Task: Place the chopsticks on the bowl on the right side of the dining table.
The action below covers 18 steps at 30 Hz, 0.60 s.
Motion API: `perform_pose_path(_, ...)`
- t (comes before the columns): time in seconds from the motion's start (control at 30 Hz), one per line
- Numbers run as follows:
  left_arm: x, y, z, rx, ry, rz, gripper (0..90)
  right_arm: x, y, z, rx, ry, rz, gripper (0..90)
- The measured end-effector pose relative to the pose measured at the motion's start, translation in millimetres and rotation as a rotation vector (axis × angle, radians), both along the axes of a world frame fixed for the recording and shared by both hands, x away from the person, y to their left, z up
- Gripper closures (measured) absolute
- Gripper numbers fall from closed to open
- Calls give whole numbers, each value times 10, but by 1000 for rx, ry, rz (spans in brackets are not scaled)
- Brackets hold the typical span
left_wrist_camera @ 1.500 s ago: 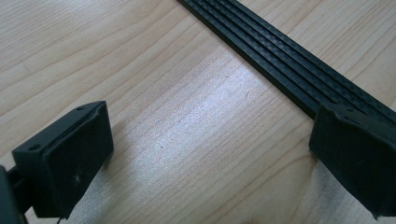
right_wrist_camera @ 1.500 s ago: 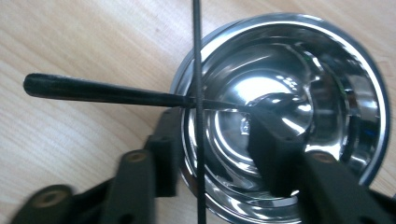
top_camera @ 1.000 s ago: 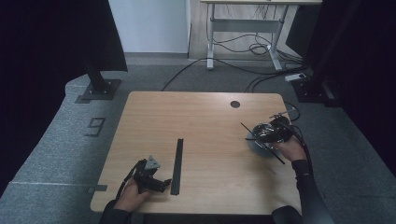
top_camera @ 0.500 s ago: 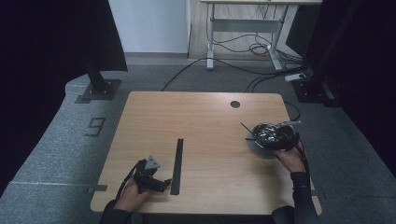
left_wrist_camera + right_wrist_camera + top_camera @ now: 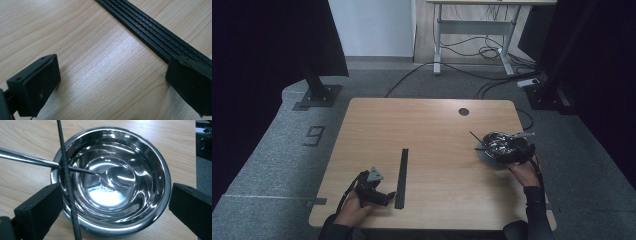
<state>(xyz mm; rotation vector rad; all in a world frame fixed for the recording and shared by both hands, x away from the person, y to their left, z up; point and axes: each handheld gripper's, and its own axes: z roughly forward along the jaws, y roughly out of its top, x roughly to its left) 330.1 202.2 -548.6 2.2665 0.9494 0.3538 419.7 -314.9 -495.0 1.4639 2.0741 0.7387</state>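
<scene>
Black ruler (image 5: 401, 177) lengthwise along the table's depth, flat.

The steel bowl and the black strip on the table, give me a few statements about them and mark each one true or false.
1. A spoon lies inside the steel bowl. True.
2. A thin black rod lies across the bowl's rim. True.
3. The right tongs are shut on the spoon. False: they stand open on either side of the bowl.
4. The left tongs grip the black strip. False: they are open, with bare table between them.
5. The bowl holds soup. False: apart from the spoon it looks empty.
</scene>
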Motion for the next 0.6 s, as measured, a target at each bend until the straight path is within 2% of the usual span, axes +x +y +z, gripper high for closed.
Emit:
perform_pose_path(0.13,0,0,0,0,0,0,0,7,-44,-34,-3,11,-11,0)
perform_pose_path(0.6,0,0,0,0,0,0,0,9,-251,-39,1,5,-78,7)
